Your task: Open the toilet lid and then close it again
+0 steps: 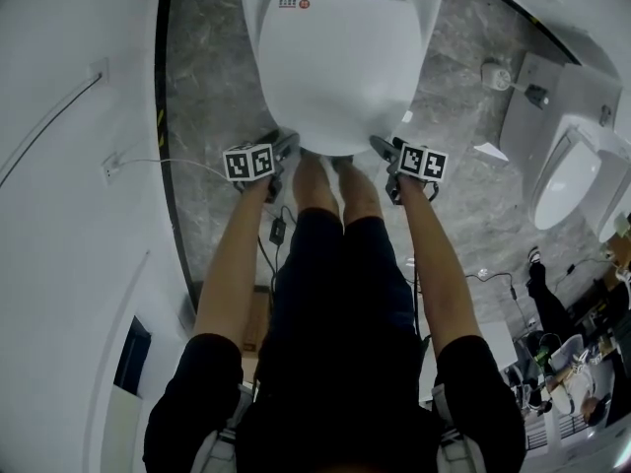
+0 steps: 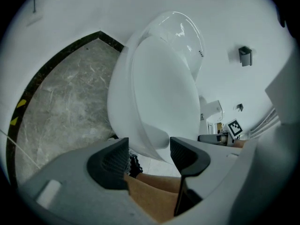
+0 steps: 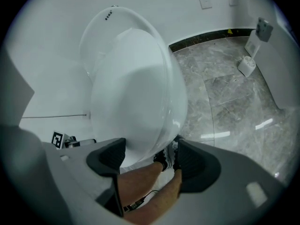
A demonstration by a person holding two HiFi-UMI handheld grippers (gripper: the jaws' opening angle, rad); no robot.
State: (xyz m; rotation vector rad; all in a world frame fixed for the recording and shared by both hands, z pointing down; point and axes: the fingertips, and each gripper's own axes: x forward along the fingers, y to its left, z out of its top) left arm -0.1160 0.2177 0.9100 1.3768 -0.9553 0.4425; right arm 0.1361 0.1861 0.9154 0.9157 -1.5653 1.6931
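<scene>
the white oval plastic toilet lid [image 1: 340, 67] lies shut on its bowl, with the left gripper [image 1: 284, 148] and right gripper [image 1: 385, 149] flanking its front edge, jaws spread wide and empty, seemingly placed to catch the rim from both sides.

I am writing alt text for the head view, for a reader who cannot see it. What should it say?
Seen from above, a glossy white oval toilet lid lies closed. A person in dark shorts stands before it, holding the left tool and the right tool, both open and empty, close to either side of its front edge. Around the toilet is a grey marble floor.
</scene>
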